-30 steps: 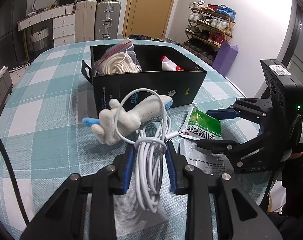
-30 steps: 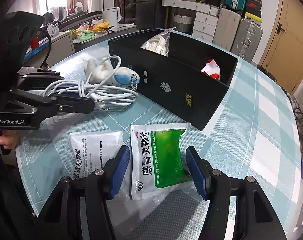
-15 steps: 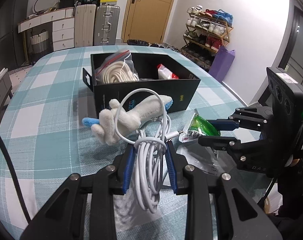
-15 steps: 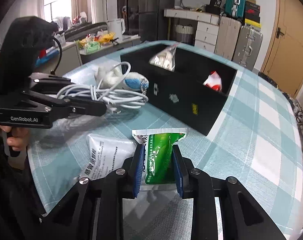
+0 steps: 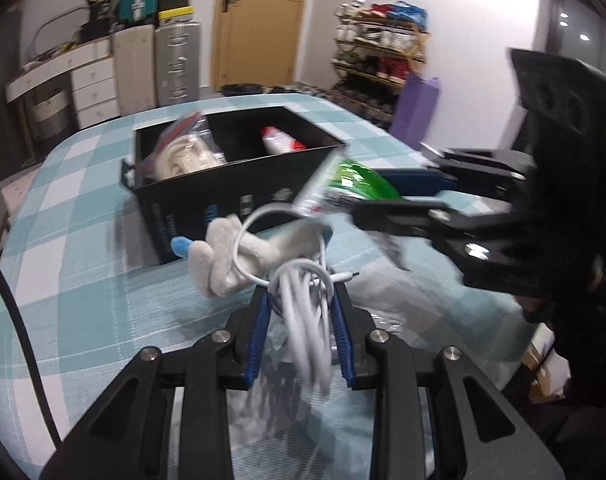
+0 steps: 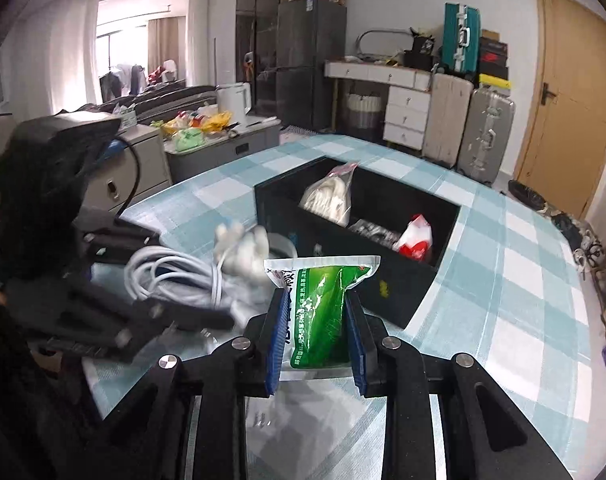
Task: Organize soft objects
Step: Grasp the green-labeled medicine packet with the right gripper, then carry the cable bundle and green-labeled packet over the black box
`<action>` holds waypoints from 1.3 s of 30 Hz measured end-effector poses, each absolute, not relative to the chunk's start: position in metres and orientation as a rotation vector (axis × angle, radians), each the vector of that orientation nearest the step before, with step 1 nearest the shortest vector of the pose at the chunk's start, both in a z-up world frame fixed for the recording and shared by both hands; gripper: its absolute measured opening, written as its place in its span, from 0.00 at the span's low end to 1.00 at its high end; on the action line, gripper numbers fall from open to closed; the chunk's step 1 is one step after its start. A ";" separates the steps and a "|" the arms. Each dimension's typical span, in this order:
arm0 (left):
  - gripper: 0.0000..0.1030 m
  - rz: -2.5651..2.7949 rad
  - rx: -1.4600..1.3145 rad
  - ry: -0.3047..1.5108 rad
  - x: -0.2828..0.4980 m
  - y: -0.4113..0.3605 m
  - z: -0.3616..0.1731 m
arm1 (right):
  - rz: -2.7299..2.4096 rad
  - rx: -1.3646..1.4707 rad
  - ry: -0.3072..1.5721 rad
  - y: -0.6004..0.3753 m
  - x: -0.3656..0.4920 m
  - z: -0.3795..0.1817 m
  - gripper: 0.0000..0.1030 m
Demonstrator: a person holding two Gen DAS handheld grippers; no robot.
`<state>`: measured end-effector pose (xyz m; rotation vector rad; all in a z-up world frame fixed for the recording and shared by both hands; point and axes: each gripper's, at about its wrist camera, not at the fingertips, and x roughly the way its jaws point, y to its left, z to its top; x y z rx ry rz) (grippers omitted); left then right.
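My left gripper (image 5: 301, 300) is shut on a coiled white cable (image 5: 303, 308) and holds it above the table; one loop of the cable circles a white plush toy (image 5: 231, 260) in front of the black box (image 5: 231, 196). My right gripper (image 6: 315, 312) is shut on a green and white sachet (image 6: 323, 304) and holds it up off the table, near the box's front corner (image 6: 387, 292). In the left wrist view the sachet (image 5: 343, 188) and the right gripper (image 5: 395, 196) are at the right. The left gripper (image 6: 175, 312) with the cable (image 6: 171, 276) shows at the left of the right wrist view.
The black box holds a bag of white rope (image 6: 331, 200) in one compartment and a red and white packet (image 6: 415, 240) in the other. A white sachet (image 6: 287, 420) lies on the checked tablecloth (image 6: 503, 280) under my right gripper.
My right gripper closed on the green sachet and lifted it off the table toward the box. My left gripper has risen with the cable. Both views now look down from higher.
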<state>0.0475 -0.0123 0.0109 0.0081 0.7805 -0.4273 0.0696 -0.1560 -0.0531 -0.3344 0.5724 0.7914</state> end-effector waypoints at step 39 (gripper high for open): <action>0.27 -0.373 -0.091 0.592 0.072 0.023 0.070 | 0.737 -0.305 0.490 -0.152 0.098 -0.015 0.26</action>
